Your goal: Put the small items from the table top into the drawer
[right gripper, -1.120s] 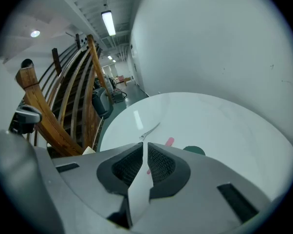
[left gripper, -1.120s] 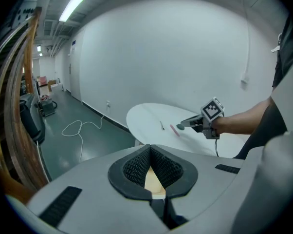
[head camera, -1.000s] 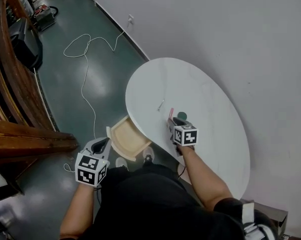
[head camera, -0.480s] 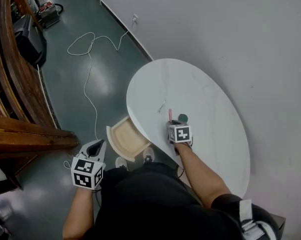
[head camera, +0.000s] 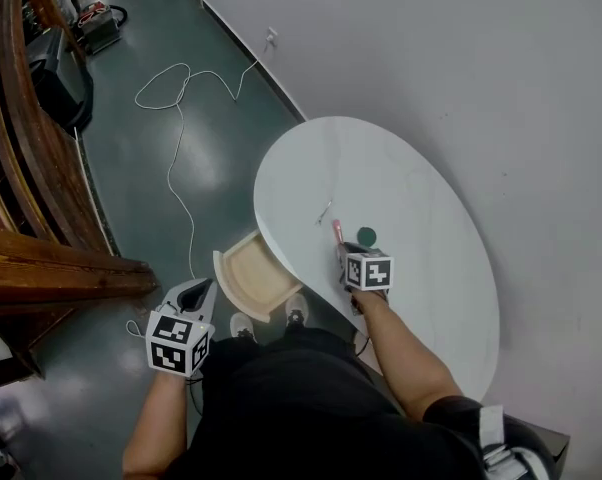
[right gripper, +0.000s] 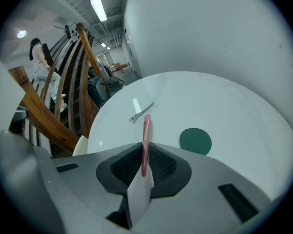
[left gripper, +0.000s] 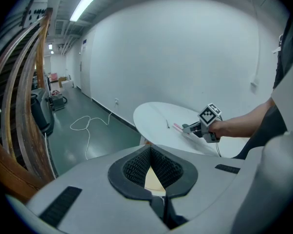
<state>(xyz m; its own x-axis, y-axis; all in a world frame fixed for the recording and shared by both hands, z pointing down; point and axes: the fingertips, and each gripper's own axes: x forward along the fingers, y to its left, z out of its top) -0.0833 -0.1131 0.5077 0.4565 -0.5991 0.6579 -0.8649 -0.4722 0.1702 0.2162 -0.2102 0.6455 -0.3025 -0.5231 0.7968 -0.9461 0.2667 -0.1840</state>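
On the round white table [head camera: 401, 183] my right gripper [head camera: 342, 249] is shut on a thin pink stick [head camera: 336, 229], whose far end points up the table. Its jaws have just been closing with the stick [right gripper: 145, 140] between them. A dark green disc [head camera: 366, 236] lies just right of the stick, and a small metal clip [head camera: 323, 211] lies beyond it. The disc [right gripper: 195, 141] and the clip [right gripper: 141, 110] rest flat. The wooden drawer [head camera: 251, 273] stands pulled out under the table's left edge. My left gripper [head camera: 197, 292] hangs left of the drawer, shut and holding nothing.
A white cable [head camera: 176, 128] snakes over the green floor beyond the drawer. Curved wooden stair rails [head camera: 41, 218] fill the left side. The person's shoes [head camera: 243, 325] stand by the drawer front. A wall runs behind the table. Another person [right gripper: 39, 62] stands far off by the stairs.
The right gripper has shifted a little over the pink stick and now holds it. The left gripper has stayed beside the drawer.
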